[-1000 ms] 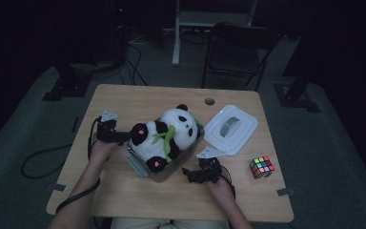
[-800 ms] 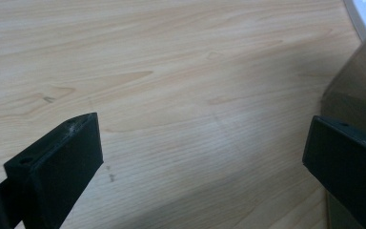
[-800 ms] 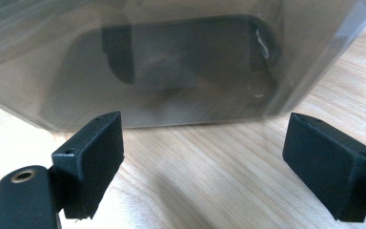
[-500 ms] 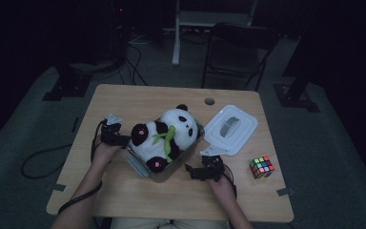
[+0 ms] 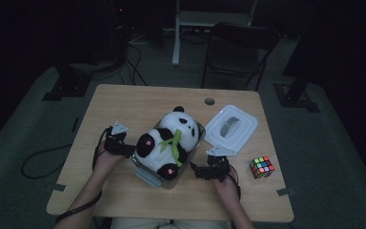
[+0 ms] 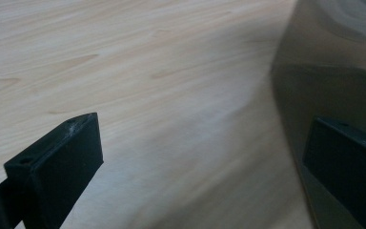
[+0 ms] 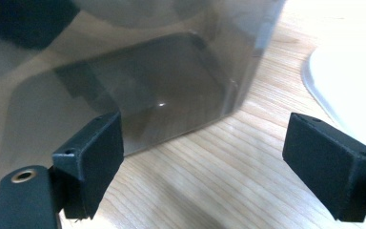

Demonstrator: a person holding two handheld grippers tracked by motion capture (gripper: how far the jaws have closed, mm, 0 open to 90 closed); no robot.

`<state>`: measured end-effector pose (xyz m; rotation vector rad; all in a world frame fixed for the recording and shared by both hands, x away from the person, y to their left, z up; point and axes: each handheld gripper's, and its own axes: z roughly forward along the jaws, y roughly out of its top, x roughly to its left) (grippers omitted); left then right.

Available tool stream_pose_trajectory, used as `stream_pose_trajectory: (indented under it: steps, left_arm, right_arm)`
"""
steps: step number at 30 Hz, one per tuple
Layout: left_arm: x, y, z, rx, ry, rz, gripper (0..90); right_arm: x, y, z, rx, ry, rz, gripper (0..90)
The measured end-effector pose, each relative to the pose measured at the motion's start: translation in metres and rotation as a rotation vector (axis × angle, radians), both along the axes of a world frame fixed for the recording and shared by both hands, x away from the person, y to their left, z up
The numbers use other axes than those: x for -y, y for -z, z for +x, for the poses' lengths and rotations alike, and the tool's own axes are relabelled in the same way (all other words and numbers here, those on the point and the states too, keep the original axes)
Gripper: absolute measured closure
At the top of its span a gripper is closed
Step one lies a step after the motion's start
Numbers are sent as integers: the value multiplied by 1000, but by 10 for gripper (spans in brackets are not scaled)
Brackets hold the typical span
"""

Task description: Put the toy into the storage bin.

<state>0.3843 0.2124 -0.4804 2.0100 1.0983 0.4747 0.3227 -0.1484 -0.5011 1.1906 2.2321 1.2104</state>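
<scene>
A plush panda (image 5: pixel 167 142) lies in a clear plastic box (image 5: pixel 147 175) at the middle of the wooden table (image 5: pixel 124 102). My left gripper (image 5: pixel 129 151) is at the box's left side, jaws open, with bare table and the box wall (image 6: pixel 324 76) ahead of it. At the box's right side my right gripper (image 5: pixel 194 170) is open too, and the clear wall (image 7: pixel 138 86) stands just beyond its jaws. Neither holds anything.
The box's white lid (image 5: pixel 232 128) lies flat to the right of the box, its edge (image 7: pixel 348 81) close to my right gripper. A colour cube (image 5: pixel 261 167) sits near the right front corner. A chair (image 5: pixel 238 52) stands behind the table.
The left gripper has moved in toward the box's left side. The box and panda have turned slightly. The right gripper has barely shifted.
</scene>
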Motion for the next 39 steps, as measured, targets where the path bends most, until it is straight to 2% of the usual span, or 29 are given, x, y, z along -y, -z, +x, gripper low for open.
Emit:
stream_pose_trajectory:
  steps: [11, 14, 16, 20, 24, 26, 29, 33, 37, 39]
  left_arm:
    - [17, 1, -23, -4, 60, -10, 5]
    - [22, 1, -27, -5, 82, -4, 5]
    - [24, 0, -31, 7, 74, 12, 5]
    - [24, 0, -34, 12, 60, 16, 5]
    - [24, -1, -36, 16, 67, 14, 5]
    - [24, -1, -38, 13, 73, 11, 5]
    - [25, -2, -39, 4, 89, -10, 5]
    - [27, -2, -40, -6, 115, -8, 5]
    - [23, -5, -40, 1, 114, -12, 5]
    - [18, -10, -41, 7, 99, -8, 5]
  right_arm:
    - [18, -3, 4, -10, 11, 23, 145]
    - [21, -2, 8, -20, 15, 38, 145]
    - [22, -2, 11, -21, 18, 41, 145]
    - [22, -2, 16, -27, 15, 36, 145]
    - [22, -4, 24, -31, 19, 19, 145]
    - [23, -5, 25, -30, 23, 33, 145]
    - [25, -6, 26, -25, 24, 38, 145]
    - [28, -8, 26, -28, 30, 39, 145]
    - [29, -11, 23, -23, 24, 38, 143]
    - [30, -15, 21, -16, 26, 13, 144]
